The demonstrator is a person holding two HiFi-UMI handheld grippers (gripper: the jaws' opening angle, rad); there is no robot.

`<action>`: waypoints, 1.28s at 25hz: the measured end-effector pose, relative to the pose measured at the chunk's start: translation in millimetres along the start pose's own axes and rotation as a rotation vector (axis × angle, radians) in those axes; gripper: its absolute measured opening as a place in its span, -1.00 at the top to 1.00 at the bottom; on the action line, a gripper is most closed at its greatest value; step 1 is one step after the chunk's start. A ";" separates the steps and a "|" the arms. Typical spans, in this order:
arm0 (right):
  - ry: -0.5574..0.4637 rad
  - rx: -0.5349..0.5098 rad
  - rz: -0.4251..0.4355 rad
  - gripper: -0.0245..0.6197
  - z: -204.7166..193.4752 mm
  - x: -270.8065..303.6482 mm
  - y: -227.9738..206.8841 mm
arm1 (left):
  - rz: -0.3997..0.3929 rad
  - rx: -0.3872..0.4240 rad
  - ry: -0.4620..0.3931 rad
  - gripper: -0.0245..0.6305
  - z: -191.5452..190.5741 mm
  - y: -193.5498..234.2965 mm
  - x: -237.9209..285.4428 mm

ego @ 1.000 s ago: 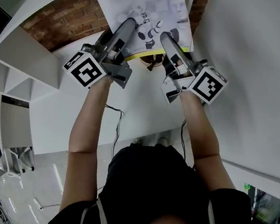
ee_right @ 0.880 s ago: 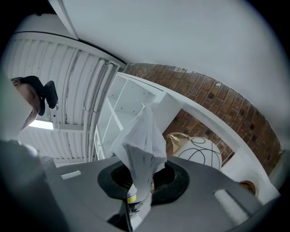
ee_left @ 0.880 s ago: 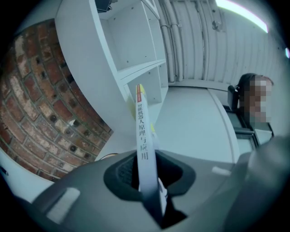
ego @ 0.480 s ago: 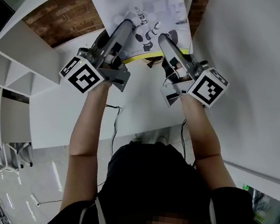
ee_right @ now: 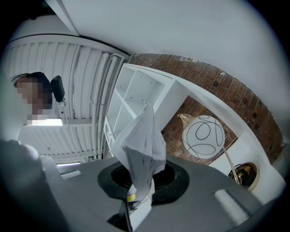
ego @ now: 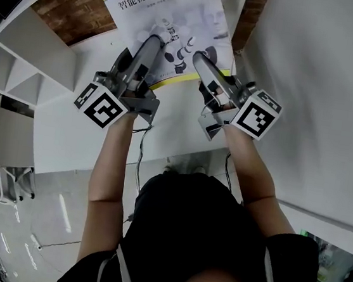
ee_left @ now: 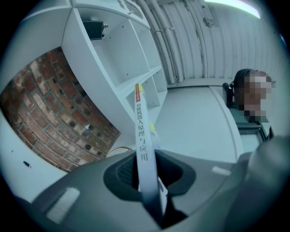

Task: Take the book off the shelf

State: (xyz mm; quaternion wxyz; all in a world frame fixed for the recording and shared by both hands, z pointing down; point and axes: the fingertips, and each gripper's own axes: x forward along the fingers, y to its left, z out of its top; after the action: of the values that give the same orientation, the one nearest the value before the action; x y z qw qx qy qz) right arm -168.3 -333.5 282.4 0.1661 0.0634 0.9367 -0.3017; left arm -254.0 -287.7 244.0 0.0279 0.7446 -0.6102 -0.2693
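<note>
A book (ego: 169,15) with a white cover, a yellow edge and robot pictures is held up between both grippers, in front of a white shelf and a brick wall. My left gripper (ego: 152,40) is shut on the book's lower left part. In the left gripper view the white spine (ee_left: 142,136) with printed characters stands upright between the dark pads. My right gripper (ego: 197,58) is shut on the lower right part. In the right gripper view the book's pages (ee_right: 140,149) fan out from between the jaws.
A white shelf unit (ego: 16,69) with open compartments stands at the left against a brick wall (ego: 65,8). A white globe lamp (ee_right: 204,136) and a brass object (ee_right: 244,174) sit in a shelf recess. A cable (ego: 141,158) hangs below. A person sits farther off in both gripper views.
In the head view the book and both grippers sit a little lower and more of the cover's title shows. Both grips on the book are unchanged.
</note>
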 end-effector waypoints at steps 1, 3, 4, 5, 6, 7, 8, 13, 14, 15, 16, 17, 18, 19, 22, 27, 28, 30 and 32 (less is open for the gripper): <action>-0.012 -0.014 -0.015 0.71 -1.6 0.0 1.1 | -0.022 -0.009 0.002 0.70 -0.4 1.3 -0.5; -0.021 -0.026 -0.033 0.71 -3.7 -1.4 1.6 | -0.044 -0.019 0.007 0.70 -1.8 2.2 -1.2; -0.020 -0.028 -0.036 0.71 -3.7 -1.7 1.6 | -0.047 -0.020 0.008 0.70 -2.0 2.1 -1.0; -0.018 -0.030 -0.037 0.71 -3.1 -1.7 1.8 | -0.050 -0.020 0.009 0.70 -1.8 1.8 -0.6; -0.016 -0.033 -0.037 0.71 -2.6 -1.3 2.3 | -0.053 -0.021 0.008 0.70 -1.4 1.5 -0.3; -0.015 -0.036 -0.039 0.71 -2.1 -1.1 2.9 | -0.057 -0.023 0.007 0.70 -1.0 1.4 -0.1; -0.014 -0.039 -0.042 0.71 -1.8 -1.0 3.1 | -0.061 -0.026 0.008 0.70 -0.9 1.5 0.0; -0.020 -0.051 -0.044 0.71 -1.6 -1.1 1.5 | -0.071 -0.019 0.014 0.70 -1.2 2.4 1.2; -0.030 -0.061 -0.036 0.71 -1.8 -0.8 0.8 | -0.079 -0.004 0.010 0.70 -1.0 2.5 1.5; -0.042 -0.072 -0.028 0.71 -2.5 -0.7 0.3 | -0.088 0.011 0.005 0.70 -1.1 2.6 1.2; -0.051 -0.083 -0.023 0.71 -3.4 -1.0 0.2 | -0.095 0.022 0.001 0.70 -1.4 2.5 0.6; -0.055 -0.090 -0.020 0.71 -4.2 -1.2 0.6 | -0.098 0.030 0.000 0.69 -1.5 2.3 -0.1; -0.056 -0.091 -0.019 0.71 -4.5 -1.3 1.2 | -0.096 0.032 0.001 0.69 -1.5 1.8 -0.6; -0.054 -0.089 -0.020 0.71 -4.4 -1.3 2.0 | -0.091 0.031 0.005 0.69 -1.4 1.1 -1.0; -0.038 -0.067 -0.023 0.71 -2.9 -1.5 2.8 | -0.063 0.024 0.018 0.69 -0.8 -0.5 -0.6; 0.002 -0.004 -0.027 0.70 -1.9 -1.9 -0.2 | 0.009 0.018 0.041 0.69 -2.0 -0.3 0.0; 0.012 0.011 -0.029 0.70 -1.2 -1.3 -0.2 | 0.025 0.013 0.047 0.69 -1.5 -0.1 0.3; 0.035 0.043 -0.034 0.70 0.8 -0.2 0.0 | 0.059 -0.004 0.061 0.69 -0.5 0.2 1.4; 0.050 0.066 -0.043 0.70 1.7 0.2 -0.2 | 0.080 -0.015 0.075 0.69 -0.3 0.5 2.0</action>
State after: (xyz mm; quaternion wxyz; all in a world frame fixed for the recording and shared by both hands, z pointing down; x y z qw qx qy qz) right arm -168.1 -334.7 281.2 0.1339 0.0563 0.9313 -0.3341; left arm -254.1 -289.8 243.7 0.0672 0.7288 -0.6360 -0.2445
